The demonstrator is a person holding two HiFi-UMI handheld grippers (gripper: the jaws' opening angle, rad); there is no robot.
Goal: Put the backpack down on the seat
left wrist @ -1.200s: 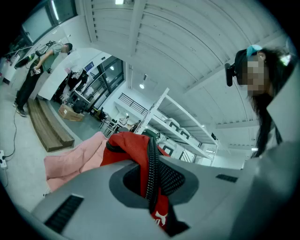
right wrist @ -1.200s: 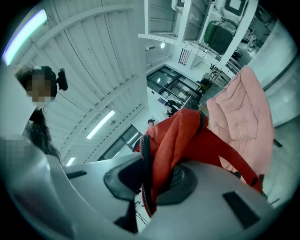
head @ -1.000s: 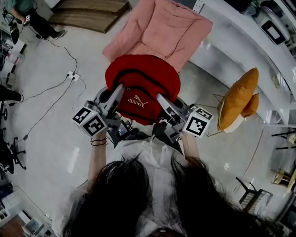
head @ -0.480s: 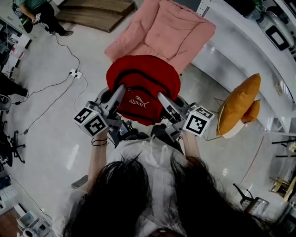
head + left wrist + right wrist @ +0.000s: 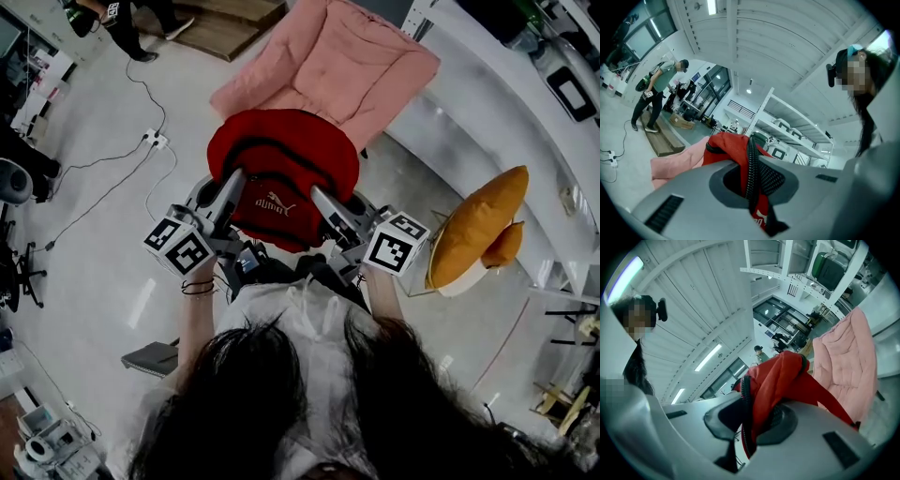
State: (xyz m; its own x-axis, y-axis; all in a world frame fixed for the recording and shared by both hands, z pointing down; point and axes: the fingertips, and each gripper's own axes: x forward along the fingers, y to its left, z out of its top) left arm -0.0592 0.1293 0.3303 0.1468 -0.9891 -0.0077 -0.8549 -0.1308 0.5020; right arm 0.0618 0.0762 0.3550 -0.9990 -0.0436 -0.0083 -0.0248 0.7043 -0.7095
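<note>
A red backpack [image 5: 281, 169] with black piping hangs in the air between my two grippers, in front of a pink padded armchair [image 5: 337, 66]. My left gripper [image 5: 236, 183] is shut on the backpack's left edge, its black-trimmed red fabric [image 5: 752, 161] pinched between the grey jaws. On the other side, my right gripper [image 5: 319, 199] is shut on the right edge, with red cloth [image 5: 764, 399] bunched in its jaws. The armchair seat [image 5: 848, 366] lies just beyond the bag. The bag's lower part is hidden behind the grippers.
A white counter [image 5: 487, 103] runs along the right. An orange cushion [image 5: 473, 225] sits on a small wire stand. Cables and a power strip [image 5: 155, 141] lie on the floor at left. A person [image 5: 658, 89] stands on a wooden platform [image 5: 225, 23] at the back.
The whole view has shifted: both grippers and the backpack have drifted slightly left and toward the armchair. Both grips are unchanged.
</note>
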